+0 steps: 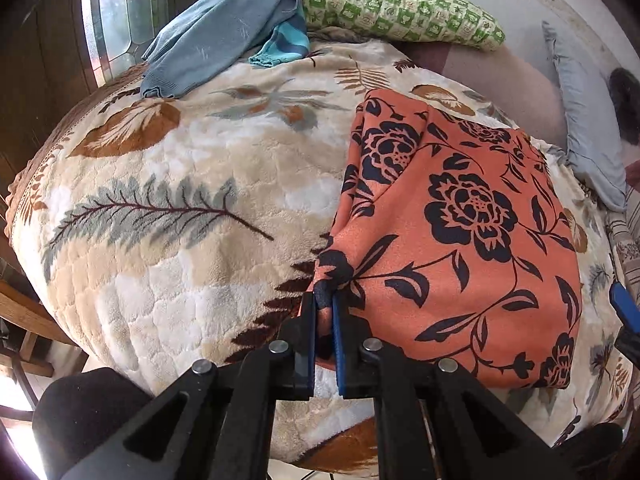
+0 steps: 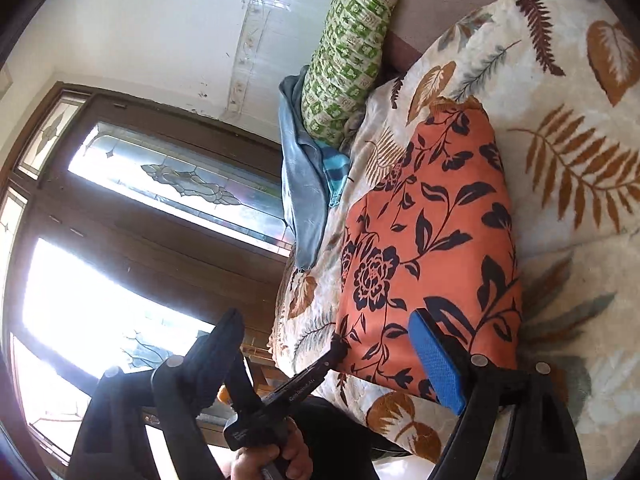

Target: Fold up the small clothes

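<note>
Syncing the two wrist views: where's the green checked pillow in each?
Left wrist: green checked pillow lies top centre-right, at the blanket's far edge.
Right wrist: it stands top centre, running up the picture.
Shared landmark: the blue-grey garment overlapping the pillow's end in both.

Orange cloth garment [image 1: 460, 240] printed with black roses and leaves; cream plush blanket [image 1: 180, 208] with brown and grey fern leaves; green-checked pillow [image 1: 400, 8]; grey-blue knit top [image 1: 216, 36]; blue-padded black fingers [image 2: 438, 360].
</note>
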Demonstrator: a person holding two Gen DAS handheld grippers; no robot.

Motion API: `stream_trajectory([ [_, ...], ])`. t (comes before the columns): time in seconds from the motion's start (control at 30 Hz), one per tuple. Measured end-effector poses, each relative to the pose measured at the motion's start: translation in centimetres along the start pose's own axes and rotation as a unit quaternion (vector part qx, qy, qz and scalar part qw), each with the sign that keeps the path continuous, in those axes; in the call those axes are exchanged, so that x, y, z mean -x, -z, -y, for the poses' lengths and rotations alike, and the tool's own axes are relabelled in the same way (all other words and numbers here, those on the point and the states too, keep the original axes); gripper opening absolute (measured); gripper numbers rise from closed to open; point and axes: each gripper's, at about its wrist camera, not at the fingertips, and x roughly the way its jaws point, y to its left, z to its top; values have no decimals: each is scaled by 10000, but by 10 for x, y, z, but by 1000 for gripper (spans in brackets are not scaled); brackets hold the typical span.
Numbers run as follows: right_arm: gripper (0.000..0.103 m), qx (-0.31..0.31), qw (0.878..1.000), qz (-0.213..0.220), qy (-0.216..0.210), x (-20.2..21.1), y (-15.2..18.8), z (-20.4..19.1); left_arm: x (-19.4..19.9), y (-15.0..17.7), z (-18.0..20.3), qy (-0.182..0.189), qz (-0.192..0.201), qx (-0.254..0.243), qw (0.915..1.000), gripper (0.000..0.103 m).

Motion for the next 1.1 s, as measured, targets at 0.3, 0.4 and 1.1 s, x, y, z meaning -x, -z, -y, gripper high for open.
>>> stream_trajectory([
  [0.3,88,-631,9942,-741,465,-75,-28,46,3,-2,3,103,-114,-25,9999,8],
  [0.4,88,-770,9954,-504,284,-73,-25,58,26,-5,2,152,4,4,9999,11],
  [1.1,88,-582,9977,-320,-148,-56,-73,34,-31,-40,80,239,96,-1294,9913,23],
])
